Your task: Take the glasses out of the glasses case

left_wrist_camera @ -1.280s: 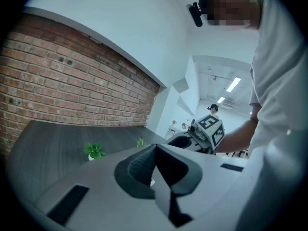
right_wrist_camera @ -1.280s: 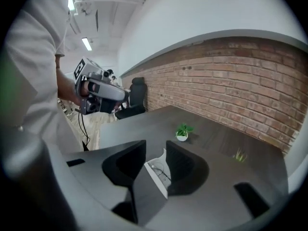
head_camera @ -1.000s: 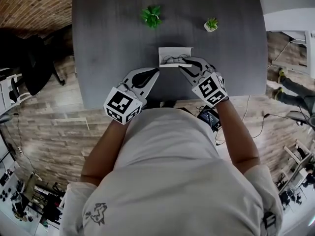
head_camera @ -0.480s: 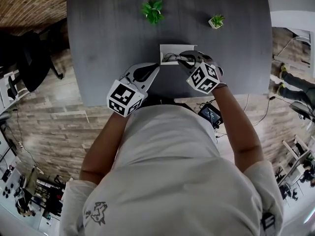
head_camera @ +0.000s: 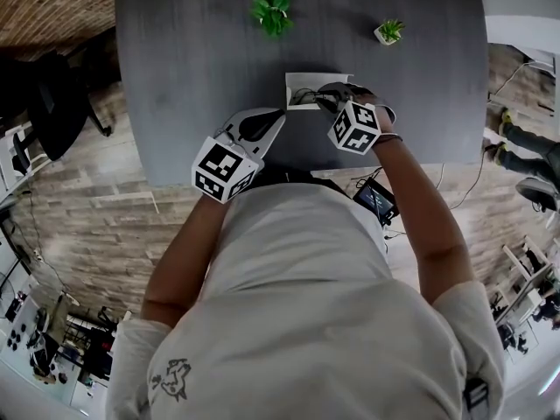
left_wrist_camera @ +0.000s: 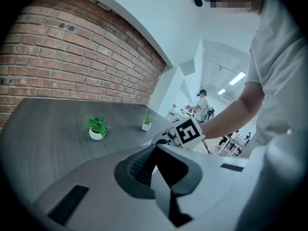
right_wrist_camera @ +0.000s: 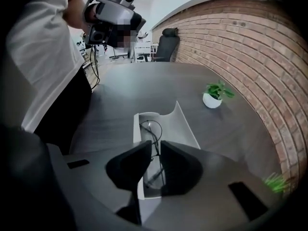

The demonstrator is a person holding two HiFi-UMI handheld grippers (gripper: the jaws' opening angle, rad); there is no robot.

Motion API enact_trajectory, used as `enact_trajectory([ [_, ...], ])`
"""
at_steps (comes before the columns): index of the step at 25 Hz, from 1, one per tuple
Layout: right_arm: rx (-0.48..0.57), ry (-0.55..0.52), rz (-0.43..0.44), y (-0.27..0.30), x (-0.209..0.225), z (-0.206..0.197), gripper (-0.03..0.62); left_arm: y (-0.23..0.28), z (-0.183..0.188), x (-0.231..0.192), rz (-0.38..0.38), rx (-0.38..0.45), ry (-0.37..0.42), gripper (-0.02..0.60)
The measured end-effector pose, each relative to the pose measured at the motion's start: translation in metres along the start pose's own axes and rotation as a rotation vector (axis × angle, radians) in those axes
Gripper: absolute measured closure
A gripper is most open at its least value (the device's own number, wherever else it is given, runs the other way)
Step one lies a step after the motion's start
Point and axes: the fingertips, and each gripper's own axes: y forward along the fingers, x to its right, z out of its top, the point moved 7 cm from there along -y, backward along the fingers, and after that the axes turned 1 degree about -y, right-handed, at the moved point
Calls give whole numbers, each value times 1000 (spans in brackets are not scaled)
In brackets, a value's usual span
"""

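An open white glasses case (head_camera: 300,82) lies on the grey table (head_camera: 192,59), with thin black-framed glasses (head_camera: 305,100) inside. In the right gripper view the case (right_wrist_camera: 182,121) sits directly under the jaws and the glasses (right_wrist_camera: 152,128) run up between them. My right gripper (head_camera: 328,101) points steeply down into the case. Its jaws have just been closing and now stand a narrow gap apart (right_wrist_camera: 156,146), with the frame's wire in that gap and no clear contact. My left gripper (head_camera: 279,116) hovers left of the case, shut (left_wrist_camera: 155,147) and empty.
Two small potted plants stand farther back, a larger one (head_camera: 272,12) and a smaller one (head_camera: 389,31). The table's front edge (head_camera: 262,175) runs just in front of the person's body. A black chair (right_wrist_camera: 166,44) stands beyond the table.
My right gripper has gone forward and down into the case, tipped more steeply, and its jaws have narrowed around the glasses. My left gripper has sunk slightly.
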Motion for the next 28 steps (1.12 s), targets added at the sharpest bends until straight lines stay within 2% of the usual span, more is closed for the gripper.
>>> enact_trajectory([
  [10,-31,-31,28,15,-1,-4,531,-3,-6,-5,-7,-5,-10,571],
  [17,-50,-65,22,17,-2,-6,566,-7,-8,-7,2,-10,-17,571],
  [23,-52,-91,-7,14,-4,-4,579,-10,-11,-3,8,-11,-18,570],
  [28,-33,-103,-66,4,-2,-2,580,-13,-14,6,11,-6,-8,571],
])
